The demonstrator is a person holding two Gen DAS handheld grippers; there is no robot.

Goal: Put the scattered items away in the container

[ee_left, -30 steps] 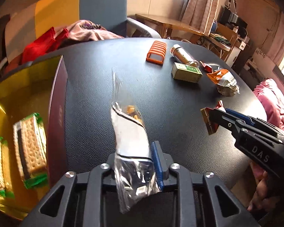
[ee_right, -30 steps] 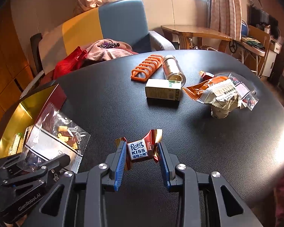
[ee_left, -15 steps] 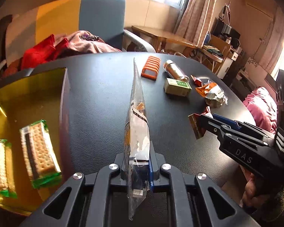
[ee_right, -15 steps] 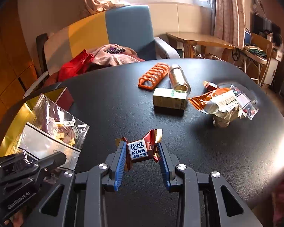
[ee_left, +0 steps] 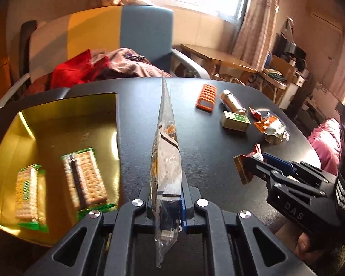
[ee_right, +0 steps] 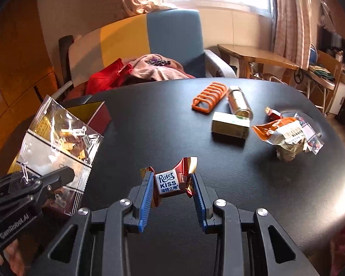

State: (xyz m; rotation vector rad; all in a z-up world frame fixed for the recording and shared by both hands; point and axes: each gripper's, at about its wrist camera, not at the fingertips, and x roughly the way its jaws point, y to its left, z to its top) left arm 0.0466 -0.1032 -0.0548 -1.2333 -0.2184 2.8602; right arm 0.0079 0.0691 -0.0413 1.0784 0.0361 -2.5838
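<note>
My left gripper [ee_left: 166, 203] is shut on a clear plastic bag of small parts [ee_left: 165, 151], held edge-on above the black table, just right of the gold-lined box [ee_left: 57, 124]. Two green cracker packs [ee_left: 84, 179] lie inside the box. My right gripper [ee_right: 171, 194] is shut on a wrapped Rater Kiss candy [ee_right: 168, 182], lifted over the table's near side. In the right wrist view the clear plastic bag of small parts [ee_right: 57, 135] hangs at the left, in front of the gold-lined box [ee_right: 96, 112].
Farther back on the table lie an orange rack [ee_right: 208, 97], a gold can [ee_right: 238, 102], a small green-gold carton [ee_right: 230, 127] and crumpled snack wrappers [ee_right: 287, 135]. An armchair with clothes [ee_right: 138, 69] stands behind the table.
The left gripper has lifted the bag and turned it edge-on, moving toward the box, which now shows more fully. The right gripper has held the candy and risen slightly.
</note>
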